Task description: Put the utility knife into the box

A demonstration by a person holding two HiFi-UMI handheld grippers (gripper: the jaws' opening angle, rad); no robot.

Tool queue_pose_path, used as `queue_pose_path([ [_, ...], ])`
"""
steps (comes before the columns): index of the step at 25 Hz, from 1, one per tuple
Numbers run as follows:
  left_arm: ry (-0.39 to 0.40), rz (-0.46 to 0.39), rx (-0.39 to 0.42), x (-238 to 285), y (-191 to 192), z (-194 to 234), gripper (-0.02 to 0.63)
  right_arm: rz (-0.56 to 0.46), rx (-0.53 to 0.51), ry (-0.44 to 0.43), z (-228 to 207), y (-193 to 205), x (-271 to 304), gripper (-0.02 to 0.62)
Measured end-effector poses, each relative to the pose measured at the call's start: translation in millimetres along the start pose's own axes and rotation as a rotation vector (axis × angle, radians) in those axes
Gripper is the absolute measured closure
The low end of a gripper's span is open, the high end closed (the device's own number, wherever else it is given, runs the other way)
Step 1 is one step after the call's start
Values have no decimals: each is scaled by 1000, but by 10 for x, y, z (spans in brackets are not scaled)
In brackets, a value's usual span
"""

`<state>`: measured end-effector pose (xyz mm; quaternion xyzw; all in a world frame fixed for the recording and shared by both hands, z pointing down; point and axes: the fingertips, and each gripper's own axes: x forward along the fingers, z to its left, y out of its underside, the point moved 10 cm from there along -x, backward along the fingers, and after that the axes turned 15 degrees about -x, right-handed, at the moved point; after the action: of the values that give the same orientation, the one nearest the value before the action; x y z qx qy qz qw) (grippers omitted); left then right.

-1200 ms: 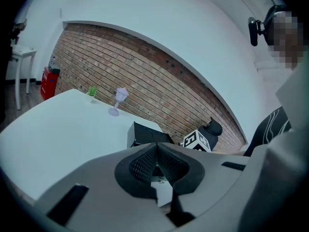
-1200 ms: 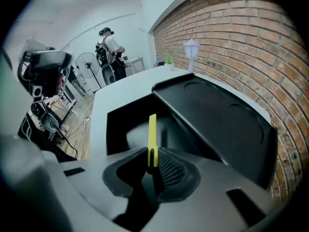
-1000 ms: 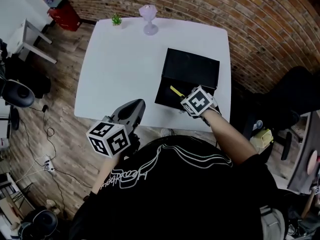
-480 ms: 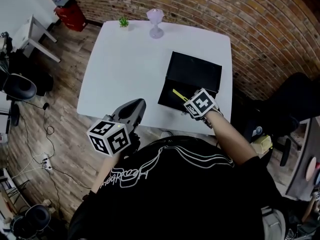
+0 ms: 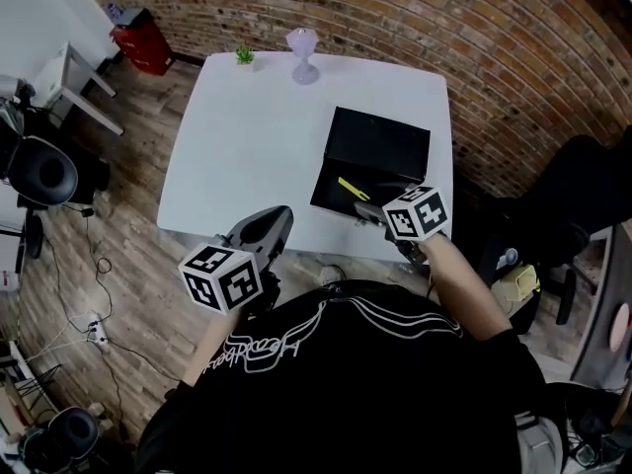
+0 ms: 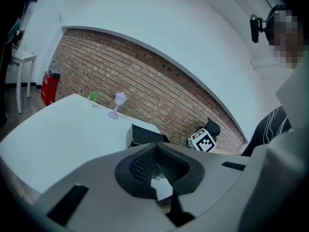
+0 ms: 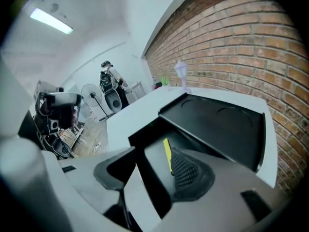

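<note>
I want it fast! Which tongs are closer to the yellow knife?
Right tongs: jaws just opened, empty, right by the knife in the box; left tongs hang beyond the table's near edge.

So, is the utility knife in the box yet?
In: the yellow utility knife lies flat inside the open black box.

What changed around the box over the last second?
The right gripper has just been opening its jaws, letting go of the utility knife, which now lies in the box. The gripper has lifted back toward the person. The left gripper, shut, and the box stayed put.
</note>
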<state>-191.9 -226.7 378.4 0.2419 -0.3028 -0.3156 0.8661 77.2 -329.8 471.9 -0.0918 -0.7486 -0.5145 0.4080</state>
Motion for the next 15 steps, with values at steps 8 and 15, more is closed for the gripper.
queue_pose_path([
  [8, 33, 35, 9, -96, 178, -158, 574, -332, 19, 24, 458, -150, -673, 471],
  [15, 99, 42, 43, -234, 322, -438, 574, -471, 18, 6, 895, -107, -1046, 574],
])
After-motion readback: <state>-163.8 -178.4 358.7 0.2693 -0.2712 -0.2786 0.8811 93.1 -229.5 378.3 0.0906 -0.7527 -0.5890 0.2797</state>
